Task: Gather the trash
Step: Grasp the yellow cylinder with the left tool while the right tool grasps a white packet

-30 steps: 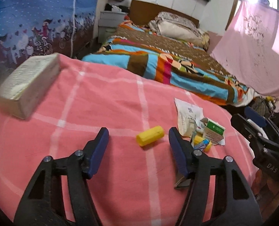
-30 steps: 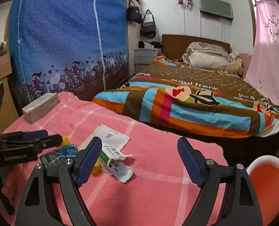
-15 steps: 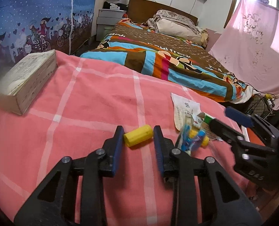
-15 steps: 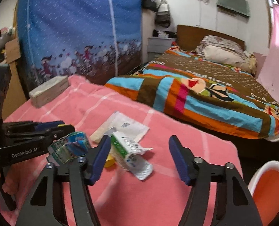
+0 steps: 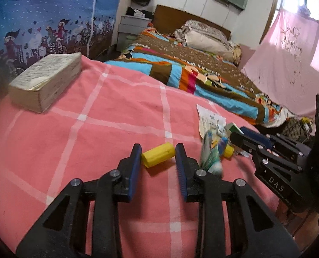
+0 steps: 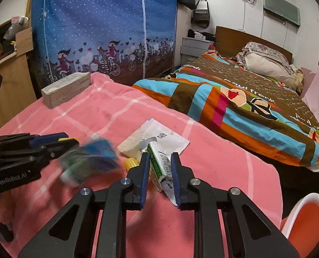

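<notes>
A yellow cylinder (image 5: 158, 154) lies on the pink checked cloth (image 5: 95, 129), and my left gripper (image 5: 158, 148) is shut on it, a blue pad against each end. To its right is a small heap of litter: a blurred blue-green wrapper (image 5: 211, 154), a small yellow cap (image 5: 227, 150) and a white paper packet (image 5: 211, 120). In the right wrist view my right gripper (image 6: 160, 157) has its jaws closing on a green and white box (image 6: 159, 165), and both pads touch it. The wrapper (image 6: 90, 161) is smeared by motion beside the left gripper (image 6: 69, 142).
A thick block of paper (image 5: 45, 83) sits at the cloth's far left corner. Beyond the cloth lies a bed with a striped blanket (image 5: 202, 75). A blue fabric wardrobe (image 6: 103, 21) stands behind, and a white-rimmed orange seat (image 6: 305, 221) is at lower right.
The left jaws narrowed from wide apart onto the yellow cylinder. The right gripper moved in over the litter and its jaws narrowed onto the green and white box. The wrapper shifted and is blurred.
</notes>
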`<state>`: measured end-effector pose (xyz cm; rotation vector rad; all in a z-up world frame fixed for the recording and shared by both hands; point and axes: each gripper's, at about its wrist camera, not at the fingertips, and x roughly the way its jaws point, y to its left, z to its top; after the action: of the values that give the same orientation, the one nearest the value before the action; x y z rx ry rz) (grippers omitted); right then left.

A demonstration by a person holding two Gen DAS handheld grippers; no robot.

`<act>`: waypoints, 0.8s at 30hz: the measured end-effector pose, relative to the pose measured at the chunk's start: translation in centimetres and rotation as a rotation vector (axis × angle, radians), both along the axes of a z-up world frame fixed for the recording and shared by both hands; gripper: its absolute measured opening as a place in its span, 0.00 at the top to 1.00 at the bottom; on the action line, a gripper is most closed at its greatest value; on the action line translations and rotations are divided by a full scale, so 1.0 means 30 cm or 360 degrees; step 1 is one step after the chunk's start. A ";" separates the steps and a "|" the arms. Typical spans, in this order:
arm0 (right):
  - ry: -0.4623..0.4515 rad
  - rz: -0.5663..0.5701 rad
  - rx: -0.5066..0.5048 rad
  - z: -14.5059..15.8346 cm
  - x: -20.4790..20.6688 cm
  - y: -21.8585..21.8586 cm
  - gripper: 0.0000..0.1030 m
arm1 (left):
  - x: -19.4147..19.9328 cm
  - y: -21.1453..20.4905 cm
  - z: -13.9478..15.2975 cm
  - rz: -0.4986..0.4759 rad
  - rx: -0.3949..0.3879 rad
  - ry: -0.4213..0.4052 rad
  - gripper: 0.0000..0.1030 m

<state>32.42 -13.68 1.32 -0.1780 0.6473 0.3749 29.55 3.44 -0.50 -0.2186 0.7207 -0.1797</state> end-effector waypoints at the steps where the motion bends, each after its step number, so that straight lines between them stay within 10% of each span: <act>1: -0.0005 -0.0002 0.0007 0.000 -0.004 -0.002 0.86 | -0.007 0.007 0.004 0.0016 -0.0011 -0.0019 0.66; 24: -0.0573 0.0023 0.0265 0.104 -0.252 -0.081 0.93 | -0.194 -0.100 0.117 -0.0105 0.0172 -0.0587 0.66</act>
<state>24.85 -16.11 4.44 -0.0876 0.2587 0.3969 23.74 0.45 3.01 -0.0551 0.3698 -0.2359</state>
